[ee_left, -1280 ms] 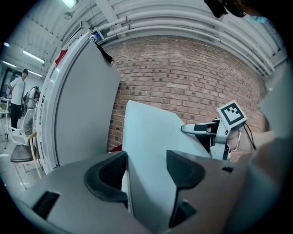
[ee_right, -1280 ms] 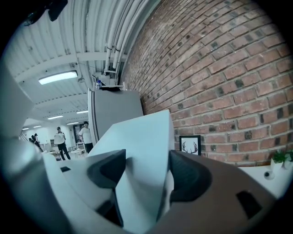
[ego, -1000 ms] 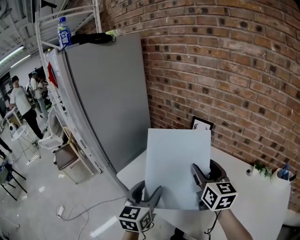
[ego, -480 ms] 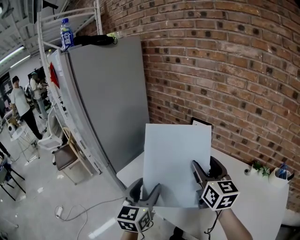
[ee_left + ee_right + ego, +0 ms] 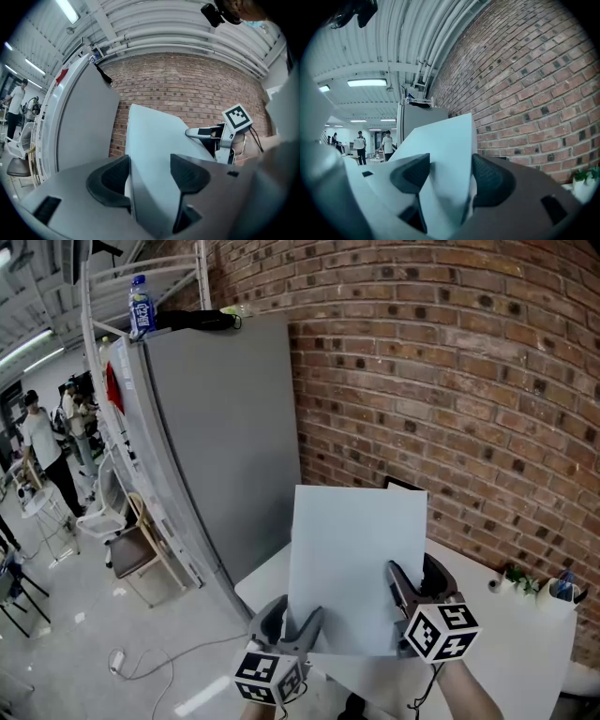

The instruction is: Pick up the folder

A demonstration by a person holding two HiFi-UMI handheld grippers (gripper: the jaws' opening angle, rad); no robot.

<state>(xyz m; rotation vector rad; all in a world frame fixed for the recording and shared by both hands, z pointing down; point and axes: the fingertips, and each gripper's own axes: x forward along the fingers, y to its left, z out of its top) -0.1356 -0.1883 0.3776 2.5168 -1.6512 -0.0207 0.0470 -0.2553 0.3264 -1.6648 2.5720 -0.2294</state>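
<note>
Where the brick wall [image 5: 450,381] meets the grey cabinet [image 5: 225,446], a white table [image 5: 506,652] stands below, its right end cut off. The pale folder [image 5: 354,559] is held upright over the table's near corner. Left gripper [image 5: 292,626] pinches its bottom left corner and right gripper [image 5: 417,589] its lower right edge, both clamped on the sheet. The grippers hide the folder's bottom edge. A dark frame [image 5: 405,486] behind the folder is mostly covered. The bottle [image 5: 141,306] on the cabinet has an unreadable label.
</note>
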